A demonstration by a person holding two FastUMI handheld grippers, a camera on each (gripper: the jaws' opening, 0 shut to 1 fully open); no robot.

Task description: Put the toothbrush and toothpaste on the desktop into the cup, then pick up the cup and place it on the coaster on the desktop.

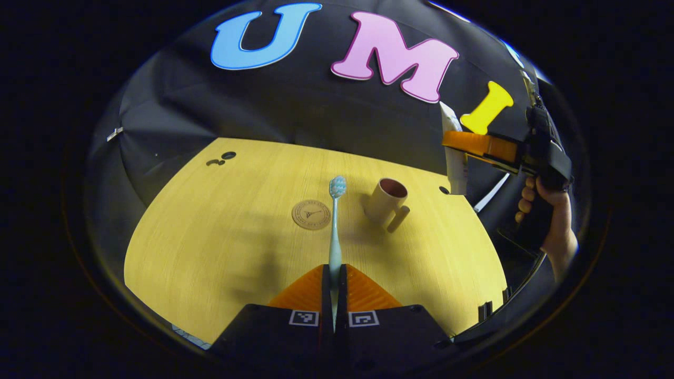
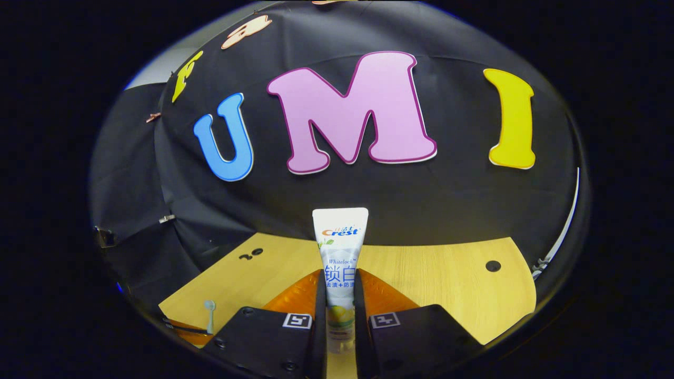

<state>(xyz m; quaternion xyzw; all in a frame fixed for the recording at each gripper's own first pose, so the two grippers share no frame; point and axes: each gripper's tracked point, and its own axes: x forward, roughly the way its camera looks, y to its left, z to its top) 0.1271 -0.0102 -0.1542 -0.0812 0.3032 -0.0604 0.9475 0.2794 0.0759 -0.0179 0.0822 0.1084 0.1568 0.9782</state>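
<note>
In the left gripper view my left gripper (image 1: 335, 275) is shut on the handle of a pale blue toothbrush (image 1: 335, 221), whose bristled head points away over the table. Beyond it stand a beige cup (image 1: 387, 202) with a handle and, to its left, a round brown coaster (image 1: 311, 215). At the right of that view a hand holds the right gripper (image 1: 457, 152) high above the table edge, with the white toothpaste tube (image 1: 454, 158) in it. In the right gripper view my right gripper (image 2: 340, 295) is shut on the toothpaste tube (image 2: 339, 258), held upright. The toothbrush head (image 2: 209, 305) shows low left.
The yellow wooden tabletop (image 1: 226, 237) has small round holes near its far left corner (image 1: 227, 156) and its right edge (image 1: 444, 190). A person's hand (image 1: 547, 221) and forearm are at the right, off the table's edge. Black cloth walls close the far side.
</note>
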